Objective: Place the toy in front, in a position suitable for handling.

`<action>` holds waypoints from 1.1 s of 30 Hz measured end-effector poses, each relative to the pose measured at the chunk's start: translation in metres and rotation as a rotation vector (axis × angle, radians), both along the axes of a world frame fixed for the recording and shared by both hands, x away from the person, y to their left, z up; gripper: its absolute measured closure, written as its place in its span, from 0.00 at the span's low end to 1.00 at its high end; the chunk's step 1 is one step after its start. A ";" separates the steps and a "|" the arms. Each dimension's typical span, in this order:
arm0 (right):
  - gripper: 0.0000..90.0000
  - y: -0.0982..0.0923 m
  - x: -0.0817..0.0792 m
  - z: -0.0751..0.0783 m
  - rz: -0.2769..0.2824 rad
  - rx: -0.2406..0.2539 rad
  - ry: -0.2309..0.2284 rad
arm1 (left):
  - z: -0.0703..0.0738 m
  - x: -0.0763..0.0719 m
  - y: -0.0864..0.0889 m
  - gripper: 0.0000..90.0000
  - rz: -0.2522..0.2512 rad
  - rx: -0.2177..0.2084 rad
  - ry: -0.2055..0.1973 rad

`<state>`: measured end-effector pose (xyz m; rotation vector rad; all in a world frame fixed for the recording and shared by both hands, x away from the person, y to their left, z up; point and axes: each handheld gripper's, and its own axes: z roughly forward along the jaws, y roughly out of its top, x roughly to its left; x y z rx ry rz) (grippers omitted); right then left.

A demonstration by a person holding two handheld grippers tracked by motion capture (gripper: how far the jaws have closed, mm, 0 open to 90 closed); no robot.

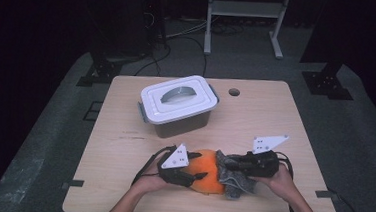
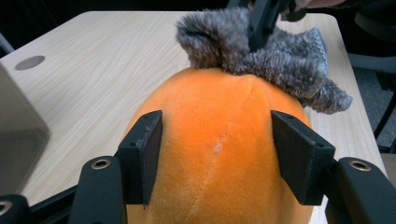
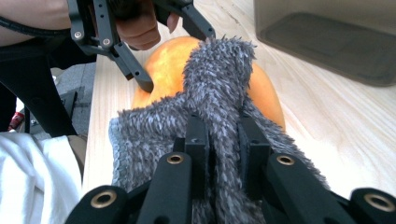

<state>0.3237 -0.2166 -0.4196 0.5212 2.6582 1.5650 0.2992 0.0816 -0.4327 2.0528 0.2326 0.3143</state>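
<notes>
Right gripper (image 3: 218, 140): jaws pinched tight on a fold of the grey cloth (image 3: 215, 88), low centre of its own view.
Left gripper (image 2: 219, 154): half open, jaws flanking the orange plush toy (image 2: 219, 140); they seem to press its sides, though contact is hard to judge.
Toy: bottom centre of the high view, on the table (image 1: 255, 115); soft, light, squashy; grip its flanks.
Cloth: limp, fluffy, draped over the toy; pinch a fold.
Lidded box (image 1: 178, 103): upper left of centre, apart.

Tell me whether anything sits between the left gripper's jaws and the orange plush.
Nothing visible does. The left gripper has its jaws pressed on either side of the orange plush. The grey furry cloth lies over the plush's far end, pinched by the right gripper.
</notes>
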 end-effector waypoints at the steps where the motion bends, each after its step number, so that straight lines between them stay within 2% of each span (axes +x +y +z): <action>1: 0.86 0.002 -0.001 0.003 0.006 0.014 -0.003 | 0.000 -0.001 -0.001 0.41 -0.002 -0.001 0.000; 4: 0.86 0.015 -0.002 0.010 0.044 0.042 -0.020 | 0.000 -0.002 -0.003 0.40 -0.012 -0.003 -0.004; 7: 0.85 0.025 -0.002 0.010 0.060 0.008 -0.037 | 0.000 -0.001 0.001 0.37 -0.005 0.002 0.001; 9: 0.86 0.024 0.000 0.006 0.057 -0.020 -0.050 | 0.000 0.001 0.002 0.30 -0.010 -0.016 0.007; 11: 0.86 0.022 -0.001 0.003 0.074 -0.018 -0.033 | 0.001 0.002 0.000 0.21 -0.015 -0.026 0.015; 13: 0.85 0.021 -0.004 0.002 0.098 -0.013 -0.031 | 0.000 0.006 0.000 0.10 0.000 -0.024 0.052; 15: 0.85 0.022 -0.006 0.002 0.120 -0.010 -0.030 | -0.003 0.009 0.000 0.08 -0.006 -0.025 0.083; 16: 0.85 0.022 -0.007 0.003 0.123 -0.013 -0.033 | -0.004 0.009 0.000 0.10 -0.007 -0.021 0.086; 17: 0.85 0.021 -0.006 0.003 0.120 -0.015 -0.033 | -0.004 0.008 0.000 0.17 -0.004 -0.008 0.066; 18: 0.85 0.020 -0.005 0.003 0.114 -0.017 -0.035 | -0.003 0.006 0.000 0.26 0.004 0.009 0.029; 19: 0.86 0.018 -0.004 0.003 0.099 -0.015 -0.031 | -0.003 0.005 0.000 0.34 0.014 0.011 0.003; 21: 0.86 0.013 -0.001 0.002 0.072 -0.017 -0.026 | -0.003 0.004 0.000 0.40 0.026 0.021 -0.026; 26: 0.86 0.001 0.003 -0.002 0.010 -0.039 -0.017 | -0.001 0.008 0.007 0.42 0.087 0.008 -0.040; 28: 0.85 0.002 0.005 -0.001 0.007 -0.032 -0.012 | -0.002 0.007 0.005 0.42 0.104 -0.004 -0.057; 31: 0.85 0.010 0.006 0.005 0.027 -0.005 -0.028 | -0.003 0.003 -0.003 0.42 0.122 -0.026 -0.102; 33: 0.85 0.017 0.008 0.010 0.036 0.008 -0.037 | -0.004 0.000 -0.008 0.42 0.122 -0.035 -0.112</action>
